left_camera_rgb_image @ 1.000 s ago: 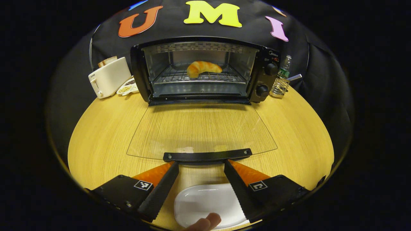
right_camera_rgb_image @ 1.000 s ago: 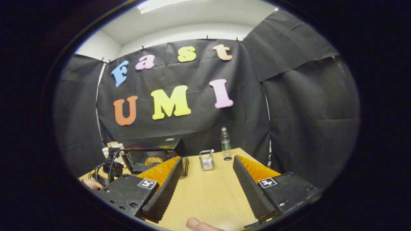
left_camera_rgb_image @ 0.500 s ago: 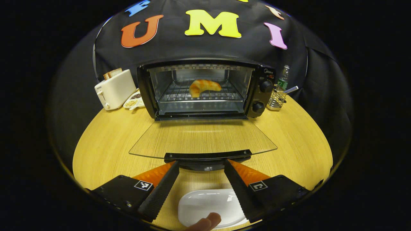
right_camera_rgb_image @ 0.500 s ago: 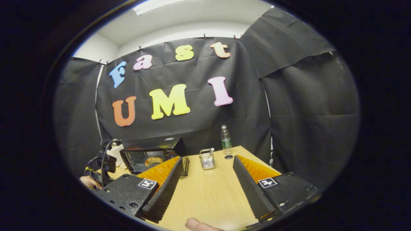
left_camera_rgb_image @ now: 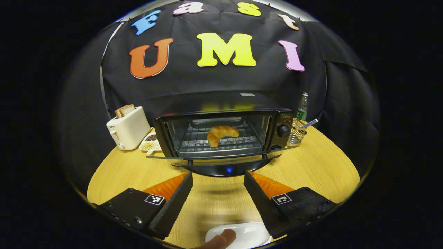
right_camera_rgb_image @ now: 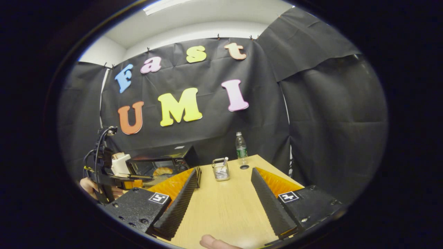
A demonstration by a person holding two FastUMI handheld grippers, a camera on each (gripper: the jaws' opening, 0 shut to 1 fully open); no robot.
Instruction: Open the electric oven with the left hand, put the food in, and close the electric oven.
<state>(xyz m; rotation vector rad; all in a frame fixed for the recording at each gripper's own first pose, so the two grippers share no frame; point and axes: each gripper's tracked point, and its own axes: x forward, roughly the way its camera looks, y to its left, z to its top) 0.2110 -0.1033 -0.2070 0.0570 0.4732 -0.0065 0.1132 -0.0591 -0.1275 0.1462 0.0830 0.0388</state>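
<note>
The black electric oven (left_camera_rgb_image: 221,129) stands at the back of the round wooden table (left_camera_rgb_image: 311,169). A croissant (left_camera_rgb_image: 221,133) lies on its wire rack. The glass door (left_camera_rgb_image: 155,157) is part-way up and I see it almost edge-on. Its dark handle (left_camera_rgb_image: 226,169) lies just beyond the tips of my left gripper (left_camera_rgb_image: 218,174), which is open and holds nothing. My right gripper (right_camera_rgb_image: 225,171) hangs open over the table's right side. The right gripper view has the oven (right_camera_rgb_image: 162,164) at far left, with the left gripper (right_camera_rgb_image: 104,173) and a hand in front of it.
A white toaster (left_camera_rgb_image: 128,127) and a small dish of beans (left_camera_rgb_image: 149,143) stand left of the oven. A wire holder (left_camera_rgb_image: 297,133) and a bottle (left_camera_rgb_image: 301,109) stand on its right. An empty white plate (left_camera_rgb_image: 249,233) lies near the front edge.
The oven door has swung up from lying flat to about half-way up. My left gripper rose with the handle. The right gripper barely moved.
</note>
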